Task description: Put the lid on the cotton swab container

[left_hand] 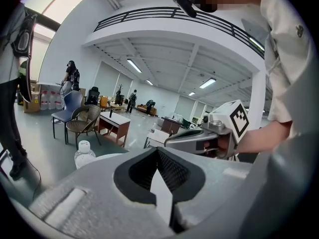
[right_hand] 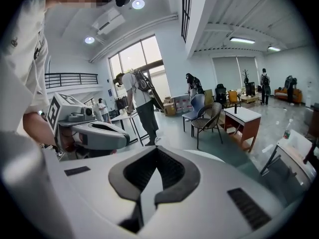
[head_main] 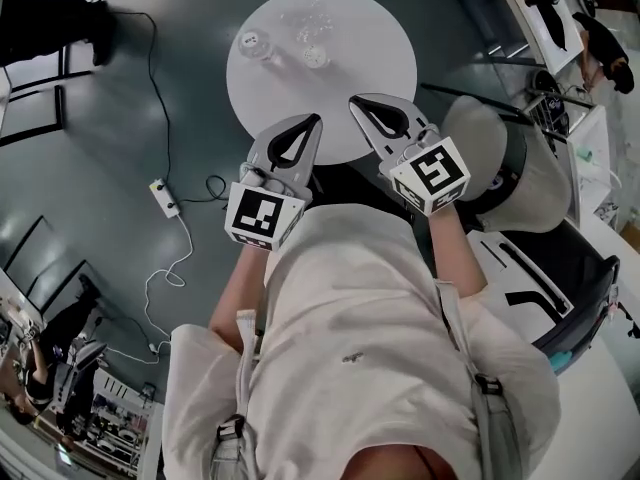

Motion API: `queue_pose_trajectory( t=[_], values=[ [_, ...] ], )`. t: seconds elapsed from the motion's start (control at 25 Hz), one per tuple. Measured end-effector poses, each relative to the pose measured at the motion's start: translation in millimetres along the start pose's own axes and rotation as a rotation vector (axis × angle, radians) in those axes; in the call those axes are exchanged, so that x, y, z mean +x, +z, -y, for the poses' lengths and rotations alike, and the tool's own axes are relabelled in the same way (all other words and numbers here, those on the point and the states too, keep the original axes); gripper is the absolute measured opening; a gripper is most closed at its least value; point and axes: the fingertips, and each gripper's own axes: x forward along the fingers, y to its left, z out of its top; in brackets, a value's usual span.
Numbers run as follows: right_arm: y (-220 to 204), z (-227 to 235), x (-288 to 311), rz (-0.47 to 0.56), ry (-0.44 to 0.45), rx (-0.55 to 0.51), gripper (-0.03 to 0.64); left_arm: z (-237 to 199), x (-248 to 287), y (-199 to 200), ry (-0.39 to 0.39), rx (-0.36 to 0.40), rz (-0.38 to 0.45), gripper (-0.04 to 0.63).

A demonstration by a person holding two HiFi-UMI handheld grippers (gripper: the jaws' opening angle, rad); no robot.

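On the round table (head_main: 350, 78), the clear pieces (head_main: 316, 56) were too small to tell container from lid. Its near rim lay hidden behind the left gripper (head_main: 316, 120) and the right gripper (head_main: 354, 101). In the left gripper view, only the top of a capped clear jar (left_hand: 83, 152) showed above that gripper's body. The right gripper view showed only a sliver of tabletop.

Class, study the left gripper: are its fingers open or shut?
Shut. The left gripper shows its fingers meeting at the tips in its own view, nothing between them.

Head camera steeply above round table (head_main: 370, 38)
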Motion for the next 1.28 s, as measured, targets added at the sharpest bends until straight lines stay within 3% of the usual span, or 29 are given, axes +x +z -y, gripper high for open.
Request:
queue_pose_trajectory(
  t=[0.12,0.68,1.28],
  values=[
    [-8.4,11.6,13.3,-0.025,-0.014,0.014,0.006,-5.3,10.0,-10.3,-0.023,-0.012,-0.033,0.009],
    [-49.7,59.4,84.2,-0.132,-0.055,0.025,0.006,-60.8,41.0,-27.9,-0.023,-0.064,-0.026,0.009],
    [-95.3,86.4,133.9,-0.276,-0.087,-0.008,0.006,-77.3,44.7,-42.5,-0.041,-0.098,-0.056,0.009]
  ],
)
